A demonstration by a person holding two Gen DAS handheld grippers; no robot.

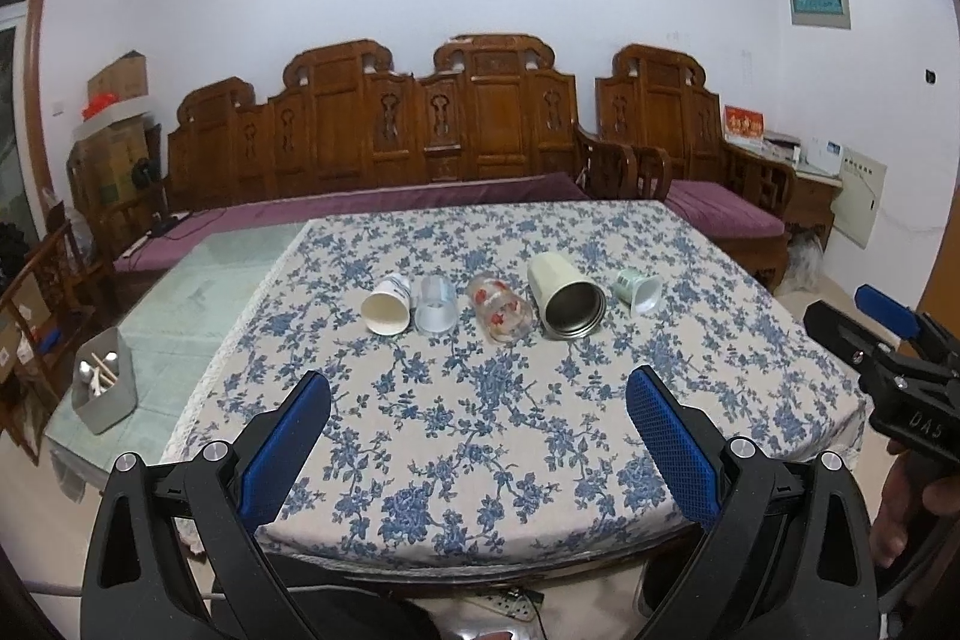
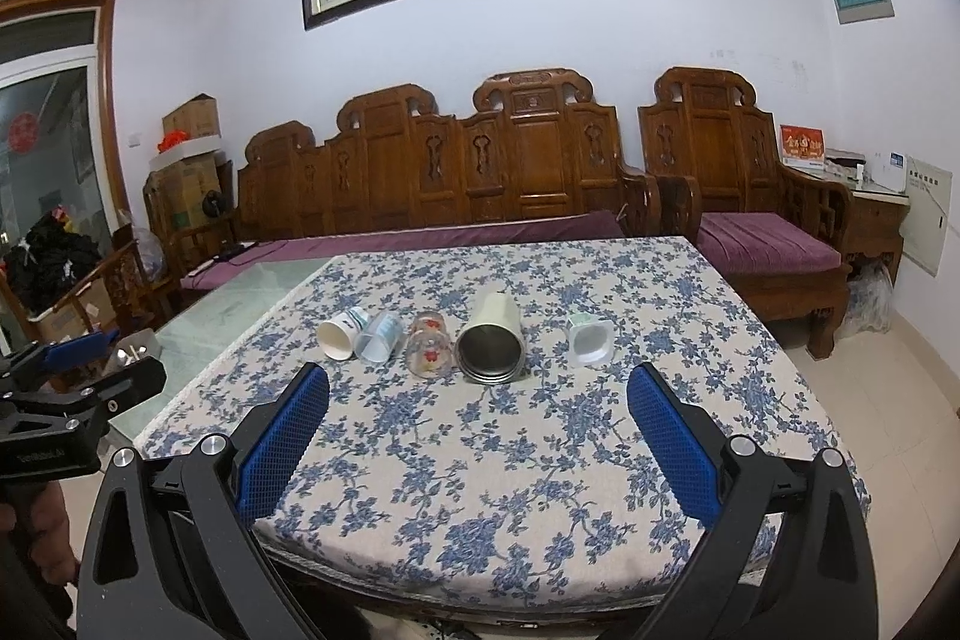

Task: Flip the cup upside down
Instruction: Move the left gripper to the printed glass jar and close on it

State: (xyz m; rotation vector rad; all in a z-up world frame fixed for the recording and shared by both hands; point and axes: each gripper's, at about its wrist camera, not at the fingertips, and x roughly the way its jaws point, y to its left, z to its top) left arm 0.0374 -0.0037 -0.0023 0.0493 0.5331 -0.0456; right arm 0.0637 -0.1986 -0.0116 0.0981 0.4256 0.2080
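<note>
**Both grippers wide open above the table's near edge**

Black left gripper (image 1: 478,403) and right gripper (image 2: 478,400), blue-padded, hold nothing. Beyond them, on the blue-flowered tablecloth (image 1: 480,430), five cups lie on their sides in a row: cream steel-lined tumbler (image 1: 564,295), red-flowered glass (image 1: 499,310), white paper cup (image 1: 389,307), clear plastic cup (image 1: 436,307), small green-and-white cup (image 1: 637,287).

A table (image 1: 480,460) under a blue-flowered cloth (image 2: 480,460) carries five cups (image 1: 567,295) lying in a row
</note>
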